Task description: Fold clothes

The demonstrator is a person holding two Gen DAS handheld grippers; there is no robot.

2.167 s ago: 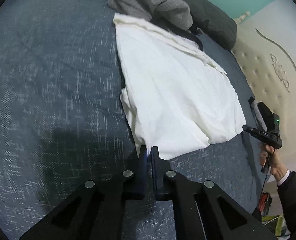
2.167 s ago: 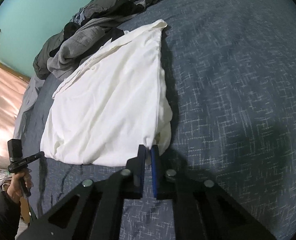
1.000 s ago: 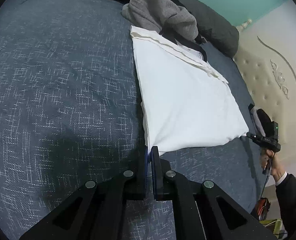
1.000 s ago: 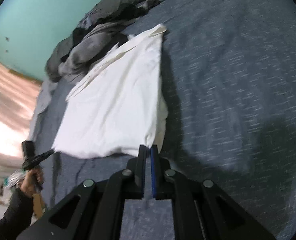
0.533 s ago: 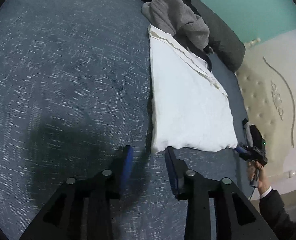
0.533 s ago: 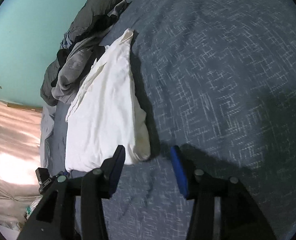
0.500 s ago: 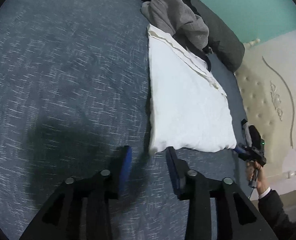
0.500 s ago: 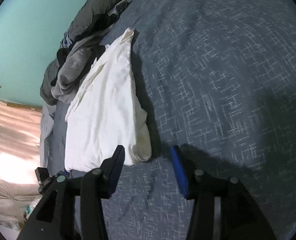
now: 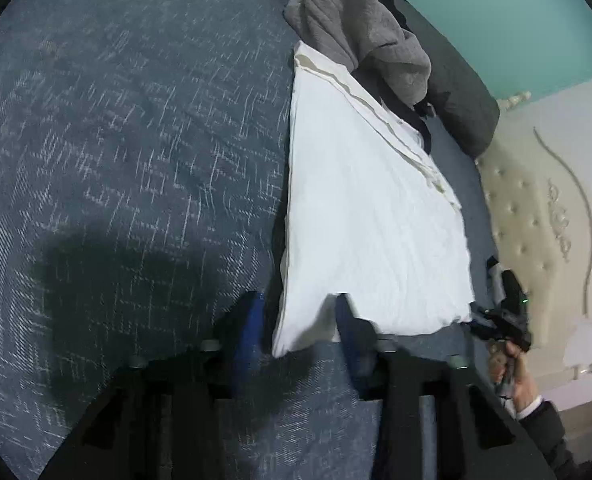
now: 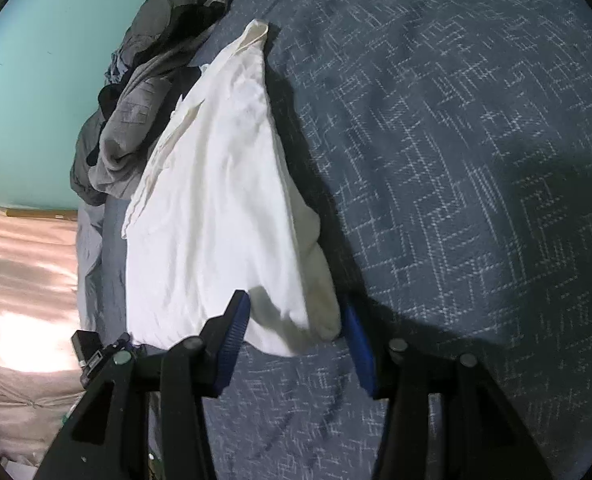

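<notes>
White folded shirt (image 9: 372, 224) flat on blue bedspread (image 9: 135, 140) — near corners lie between spread jaws of L gripper (image 9: 300, 320) & R gripper (image 10: 296, 332), neither gripping.

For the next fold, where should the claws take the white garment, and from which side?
Probably the two near corners of the white garment, each already lying between an open claw: left claw, right claw. Come in low from the near edge; the far end lies against the grey clothes.

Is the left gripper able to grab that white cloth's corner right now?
Probably yes: the left gripper is open, and the near corner of the white cloth lies between its fingers with nothing in the way.
</notes>
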